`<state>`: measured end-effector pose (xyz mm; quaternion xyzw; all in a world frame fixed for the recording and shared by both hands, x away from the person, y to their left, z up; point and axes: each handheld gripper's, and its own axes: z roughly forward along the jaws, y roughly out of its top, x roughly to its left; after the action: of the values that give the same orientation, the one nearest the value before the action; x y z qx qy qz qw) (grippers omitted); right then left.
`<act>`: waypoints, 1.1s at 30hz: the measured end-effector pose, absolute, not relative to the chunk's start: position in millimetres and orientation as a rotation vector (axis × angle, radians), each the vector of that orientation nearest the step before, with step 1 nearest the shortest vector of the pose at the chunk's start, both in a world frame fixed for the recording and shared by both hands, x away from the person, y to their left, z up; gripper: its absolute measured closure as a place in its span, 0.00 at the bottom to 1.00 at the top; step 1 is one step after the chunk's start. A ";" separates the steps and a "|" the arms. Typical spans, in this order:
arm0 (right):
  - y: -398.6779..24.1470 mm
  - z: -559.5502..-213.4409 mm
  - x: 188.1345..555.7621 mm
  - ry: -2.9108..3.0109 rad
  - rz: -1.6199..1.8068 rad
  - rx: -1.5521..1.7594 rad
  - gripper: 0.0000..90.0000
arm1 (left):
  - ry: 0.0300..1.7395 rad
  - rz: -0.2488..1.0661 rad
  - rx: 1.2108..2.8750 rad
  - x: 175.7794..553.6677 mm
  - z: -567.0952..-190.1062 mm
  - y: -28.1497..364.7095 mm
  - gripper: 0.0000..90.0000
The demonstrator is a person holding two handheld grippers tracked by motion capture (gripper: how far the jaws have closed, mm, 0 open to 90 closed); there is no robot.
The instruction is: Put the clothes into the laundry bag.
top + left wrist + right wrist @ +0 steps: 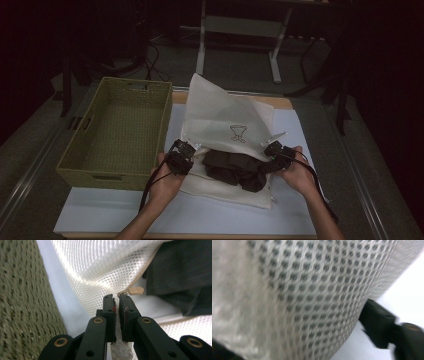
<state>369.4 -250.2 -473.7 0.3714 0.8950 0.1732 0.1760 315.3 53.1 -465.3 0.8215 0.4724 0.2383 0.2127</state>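
Note:
A white mesh bag [225, 112] lies on the table with its mouth toward me, and a dark garment [235, 167] bulges out of that mouth. My left gripper [186, 150] is at the left corner of the opening. In the left gripper view, the left gripper [116, 300] is shut on the bag's edge just below the beige zipper pull [135, 291], with the garment [180, 272] at the upper right. My right gripper [272, 150] is at the right corner of the opening. Close-up mesh [299, 290] drapes between its wide-apart jaws, and the right gripper [292, 327] is open.
A green woven basket [135, 82] stands empty to the left of the bag, close beside my left hand; its wall [20, 302] is near the left gripper. A white sheet [200, 212] covers the table. Table legs and cables lie on the floor beyond.

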 end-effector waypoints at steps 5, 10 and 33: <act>-251.8 -465.8 384.9 2.444 0.414 1.024 0.59 | 1.292 0.665 2.303 315.4 -469.3 46.3 0.93; -263.5 -459.1 408.7 2.337 0.380 1.107 0.60 | 1.262 0.601 2.320 312.8 -474.7 36.7 0.93; -280.8 -429.9 378.5 2.546 0.667 1.010 0.35 | 1.111 0.586 2.244 314.5 -465.1 16.3 0.53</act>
<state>378.5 -280.8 -429.9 0.3538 0.8913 0.2336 0.1607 314.5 16.3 -465.1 0.8373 0.4147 0.2186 0.2813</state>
